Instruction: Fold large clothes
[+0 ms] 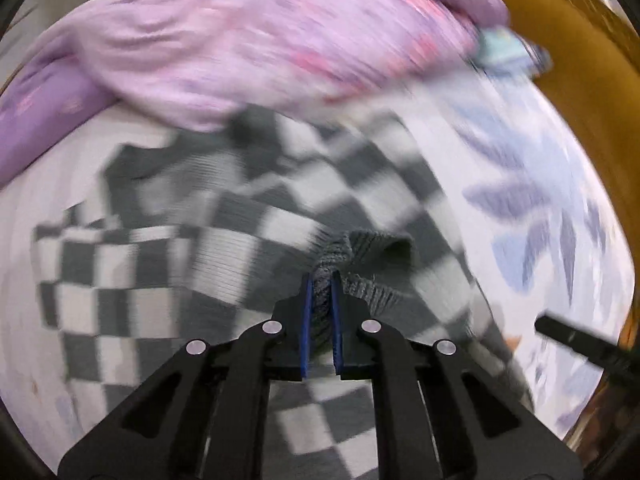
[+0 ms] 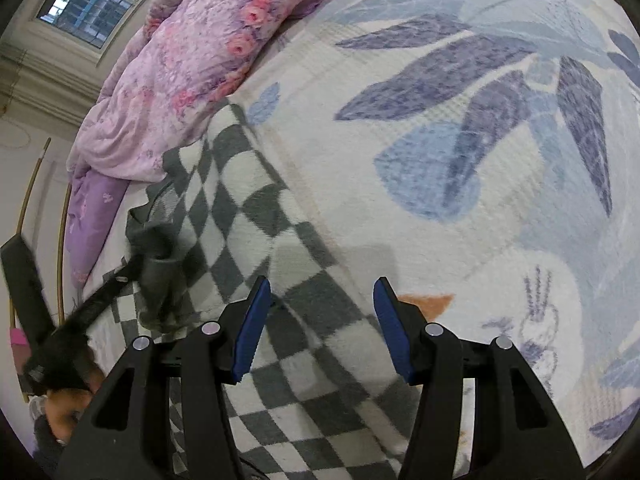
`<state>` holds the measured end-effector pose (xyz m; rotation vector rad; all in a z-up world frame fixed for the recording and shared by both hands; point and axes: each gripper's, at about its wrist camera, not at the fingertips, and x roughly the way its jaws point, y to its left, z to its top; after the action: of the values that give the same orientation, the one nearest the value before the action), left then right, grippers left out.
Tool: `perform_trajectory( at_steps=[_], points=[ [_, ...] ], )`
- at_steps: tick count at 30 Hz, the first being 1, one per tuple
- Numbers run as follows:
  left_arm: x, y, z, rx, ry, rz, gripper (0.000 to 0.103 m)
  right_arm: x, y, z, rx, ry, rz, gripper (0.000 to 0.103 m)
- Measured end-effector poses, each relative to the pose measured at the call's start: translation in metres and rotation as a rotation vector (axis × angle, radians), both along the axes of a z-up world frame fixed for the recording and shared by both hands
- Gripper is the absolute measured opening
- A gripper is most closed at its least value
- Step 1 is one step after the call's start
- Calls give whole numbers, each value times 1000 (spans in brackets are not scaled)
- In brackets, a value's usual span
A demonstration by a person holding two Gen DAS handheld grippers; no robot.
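Grey-and-white checkered knit sweater (image 2: 256, 240): lies on your leaf-print bedspread (image 2: 460, 152), pink floral quilt (image 2: 180, 80) beyond. Left gripper (image 1: 320, 280) clamps its ribbed edge; right gripper (image 2: 320, 300) hovers, jaws apart. Step: gripping. Next, likely seize the near edge.

Both wrist views steeply down (sweater (image 1: 208, 216) shared)

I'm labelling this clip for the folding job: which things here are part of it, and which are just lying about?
Part of the job:
- checkered sweater
- left tongs, shut on its grey ribbed edge
- right tongs, open above it

Just lying about:
- pink floral quilt
- leaf-print bedspread
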<state>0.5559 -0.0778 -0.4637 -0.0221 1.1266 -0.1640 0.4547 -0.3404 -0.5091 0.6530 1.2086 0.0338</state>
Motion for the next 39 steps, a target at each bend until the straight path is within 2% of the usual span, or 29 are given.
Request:
perform_trajectory(
  at_steps=[2,4,7,10,13,15,17,18,20,22,23,24,26,28,29,31,32,33,35,37,39],
  points=[
    [-4,37,22,-34,-51,126,7,6,9,2,10,-9,20,51],
    [-12,72,40,-34,-88,229,7,14,24,7,10,-27,54,51],
    [-42,129,40,-54,-108,387,7,26,46,9,15,-37,94,51],
    [-72,188,6,-70,-19,520,7,39,67,8,7,-41,125,51],
    [-87,219,-24,-105,60,584,7,52,86,4,-20,-44,163,51],
    [-91,234,-45,-163,135,603,8,60,93,0,-34,-32,172,51],
    [-93,245,-49,-196,144,639,16,68,99,-3,-37,-28,188,51],
    [-94,248,-48,-195,126,656,24,72,103,-2,-52,-31,196,51],
    [-93,254,-42,-132,124,684,40,79,108,-2,-55,-35,216,51],
    [-96,261,-29,-103,102,720,44,88,112,-1,-80,-43,239,51],
    [-99,263,-22,-108,80,733,44,92,114,-1,-88,-50,244,45],
    [-100,264,-14,-119,55,731,44,97,115,-1,-103,-57,250,30],
    [-98,257,8,-93,-21,703,44,109,118,-3,-133,-47,266,19],
    [-89,244,25,-80,-74,651,44,120,120,-7,-171,-33,277,19],
    [-81,236,27,-120,-87,610,44,123,121,-9,-182,-29,282,18],
    [-63,220,18,-149,-45,534,44,132,122,-19,-242,19,299,18],
    [-52,213,3,-123,15,505,44,135,120,-25,-251,42,304,13],
    [-41,209,-17,-92,78,477,44,137,117,-36,-261,73,304,4],
    [-29,208,-47,-33,167,470,42,141,107,-56,-309,129,310,0],
    [-25,213,-65,-39,190,482,40,145,96,-68,-259,151,286,0],
    [-17,210,-70,23,183,461,36,148,93,-69,-246,159,269,0]
  ],
)
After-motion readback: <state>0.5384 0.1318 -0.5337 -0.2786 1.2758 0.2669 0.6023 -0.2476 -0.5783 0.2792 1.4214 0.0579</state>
